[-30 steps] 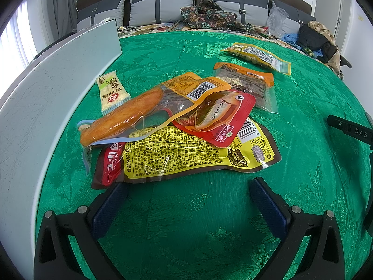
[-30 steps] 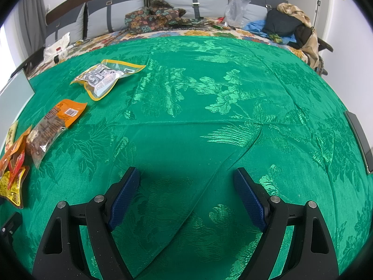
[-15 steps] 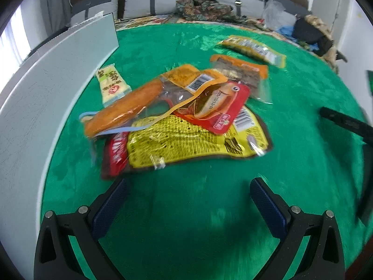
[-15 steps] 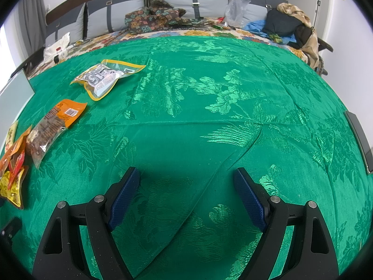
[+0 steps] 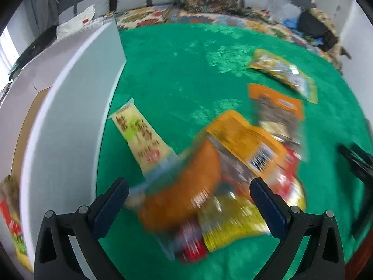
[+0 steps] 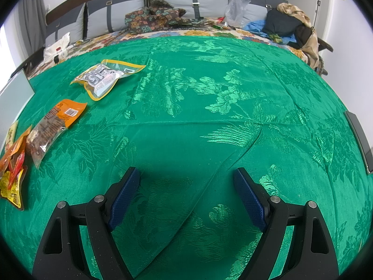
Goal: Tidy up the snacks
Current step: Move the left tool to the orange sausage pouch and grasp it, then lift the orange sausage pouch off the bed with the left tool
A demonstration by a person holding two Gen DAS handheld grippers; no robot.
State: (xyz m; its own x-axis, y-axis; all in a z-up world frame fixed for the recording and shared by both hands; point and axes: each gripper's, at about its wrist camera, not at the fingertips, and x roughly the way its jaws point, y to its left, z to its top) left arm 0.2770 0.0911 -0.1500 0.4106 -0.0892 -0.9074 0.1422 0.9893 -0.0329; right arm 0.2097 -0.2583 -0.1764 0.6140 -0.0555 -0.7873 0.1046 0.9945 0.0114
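Left tongs (image 5: 188, 197) spread wide, empty, above blurred orange sausage-shaped snack in clear wrapper (image 5: 184, 193) topping overlapped pile between tips. Advice: lower, pinch top pack only. Right tongs (image 6: 186, 196) spread, empty over green brocade cloth (image 6: 209, 93); white box wall (image 5: 70, 116) left.

A wide desk (image 6: 233, 121) covered in shiny green cloth with a woven flower pattern fills the foreground. Behind it runs a sofa (image 6: 191, 0) with grey cushions and a dark wooden frame, topped by a floral cover (image 6: 163, 33). Clothes and bags (image 6: 289, 23) are heaped at its right end. The walls (image 6: 345, 23) are white. Bright daylight enters from the left.
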